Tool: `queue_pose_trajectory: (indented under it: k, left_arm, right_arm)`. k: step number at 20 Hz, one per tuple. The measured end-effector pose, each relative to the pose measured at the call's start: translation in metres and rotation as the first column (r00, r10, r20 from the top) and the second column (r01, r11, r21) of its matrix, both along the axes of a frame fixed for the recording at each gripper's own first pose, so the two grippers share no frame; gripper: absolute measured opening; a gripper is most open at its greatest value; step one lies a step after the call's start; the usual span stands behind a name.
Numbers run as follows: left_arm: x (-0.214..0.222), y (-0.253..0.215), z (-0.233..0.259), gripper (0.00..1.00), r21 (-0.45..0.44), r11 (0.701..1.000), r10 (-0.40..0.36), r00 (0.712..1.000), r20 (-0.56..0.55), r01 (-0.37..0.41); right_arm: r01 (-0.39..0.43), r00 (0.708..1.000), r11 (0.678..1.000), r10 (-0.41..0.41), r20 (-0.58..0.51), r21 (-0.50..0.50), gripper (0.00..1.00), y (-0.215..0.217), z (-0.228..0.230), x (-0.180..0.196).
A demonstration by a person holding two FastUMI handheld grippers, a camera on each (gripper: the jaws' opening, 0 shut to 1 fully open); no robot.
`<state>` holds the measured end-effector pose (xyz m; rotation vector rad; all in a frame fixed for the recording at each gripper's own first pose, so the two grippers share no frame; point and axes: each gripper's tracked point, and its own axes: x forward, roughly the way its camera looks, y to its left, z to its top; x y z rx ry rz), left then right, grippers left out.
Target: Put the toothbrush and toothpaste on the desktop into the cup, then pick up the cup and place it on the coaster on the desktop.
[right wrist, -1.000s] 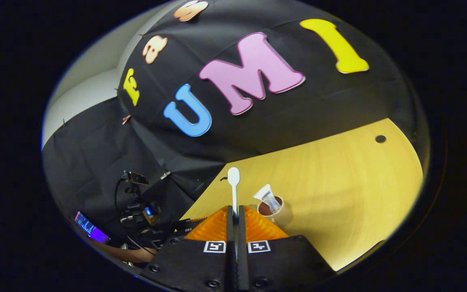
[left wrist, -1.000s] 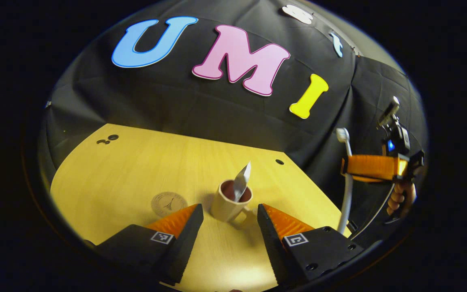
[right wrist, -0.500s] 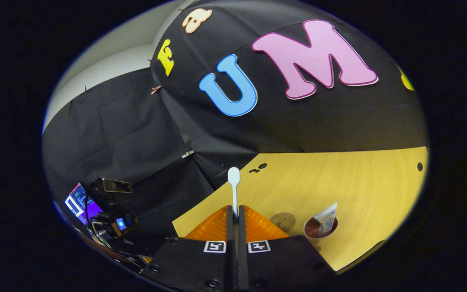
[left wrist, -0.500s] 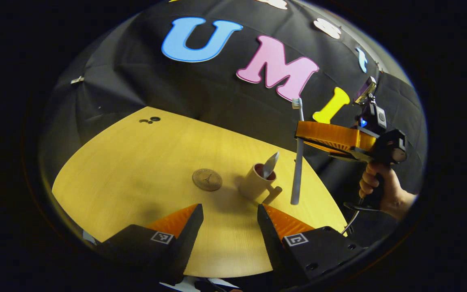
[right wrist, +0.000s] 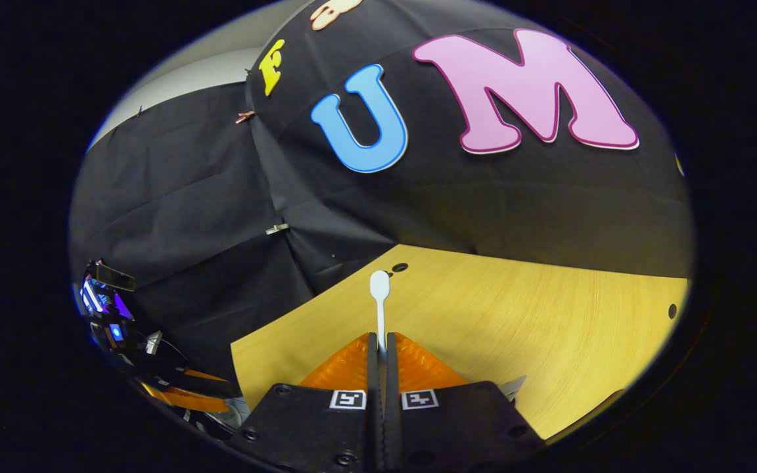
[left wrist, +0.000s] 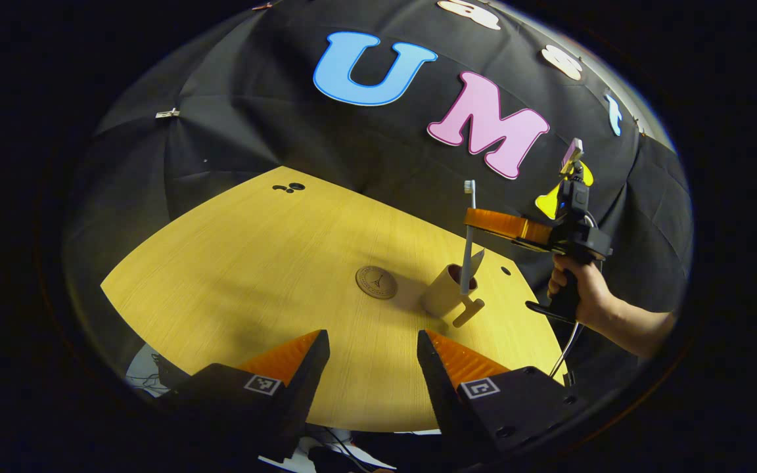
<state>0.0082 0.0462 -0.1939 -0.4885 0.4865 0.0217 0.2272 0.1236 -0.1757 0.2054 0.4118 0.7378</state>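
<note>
Left gripper [left wrist: 373,341]: jaws wide apart, nothing between them, held over the near edge of the wooden desktop [left wrist: 240,263]. Beyond it, round brown coaster [left wrist: 376,282] lying flat, just beside the tan handled cup [left wrist: 445,297]. Toothpaste [left wrist: 476,261] tube stands tilted in the cup. Right gripper [left wrist: 474,220], held by a hand [left wrist: 575,292], is clamped on the white toothbrush [left wrist: 467,240]: upright, bristles up, lower end at the cup mouth.
</note>
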Motion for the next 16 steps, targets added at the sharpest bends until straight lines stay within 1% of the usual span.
queue_pose_trajectory:
  k: [3,7,11,16]
  left_arm:
    - [-0.016,-0.004,-0.003,0.84,-0.014,1.000,0.000,1.000,-0.011,0.000]
    - [-0.033,0.001,-0.015,0.84,-0.002,1.000,0.001,0.999,-0.038,-0.001]
    - [-0.043,0.013,-0.020,0.84,-0.012,0.999,0.036,0.998,-0.047,-0.036]
    - [-0.048,0.017,-0.025,0.84,-0.021,0.997,0.074,0.996,-0.046,-0.075]
  right_arm:
    - [0.032,0.999,0.999,-0.032,0.015,-0.031,0.05,-0.008,-0.014,0.018]
    - [0.073,0.997,0.997,-0.071,0.042,-0.041,0.05,-0.019,-0.015,0.032]
    - [0.116,0.992,0.993,-0.114,0.056,-0.031,0.05,-0.026,-0.013,0.042]
    - [0.126,0.989,0.990,-0.121,0.081,-0.057,0.05,-0.032,-0.017,0.046]
